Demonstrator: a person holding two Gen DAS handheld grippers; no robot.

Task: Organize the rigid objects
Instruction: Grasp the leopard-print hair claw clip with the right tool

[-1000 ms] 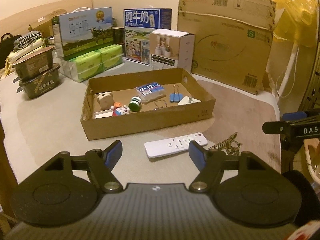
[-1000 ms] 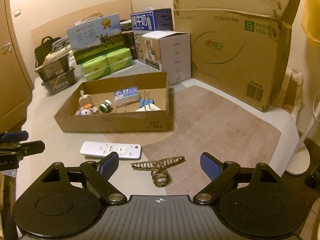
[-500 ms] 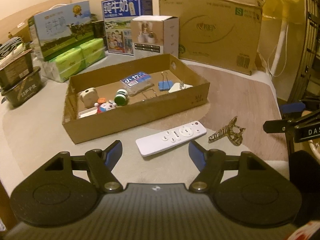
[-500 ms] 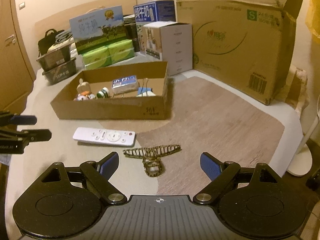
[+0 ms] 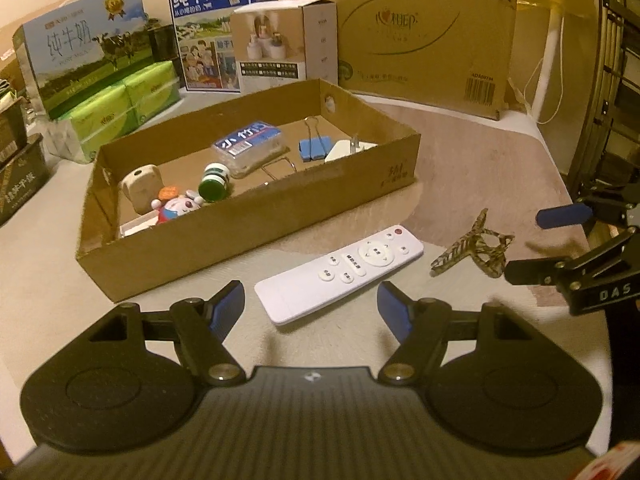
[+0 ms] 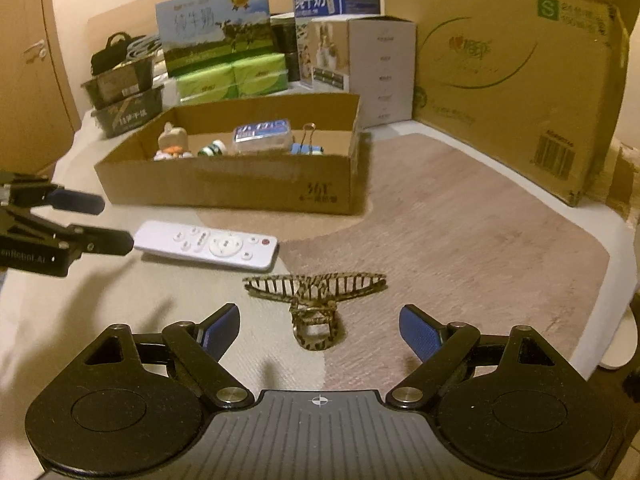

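Along the far edge of the bed [image 5: 48, 264] stand two milk cartons [image 5: 82, 46], green tissue packs [image 5: 120, 110] and a white box [image 5: 286, 46]. A large cardboard carton [image 5: 420, 28] fills the far right corner.

The counter [image 6: 460, 240] has a soft cover, part brown and part pale. On it sits an open cardboard tray [image 5: 256, 216] with small things inside. Just in front of the tray lies a white remote [image 5: 340, 268]. A spotted hair clip [image 6: 316, 300] lies near the remote. Bigger boxes [image 6: 500, 72] stand at the back.
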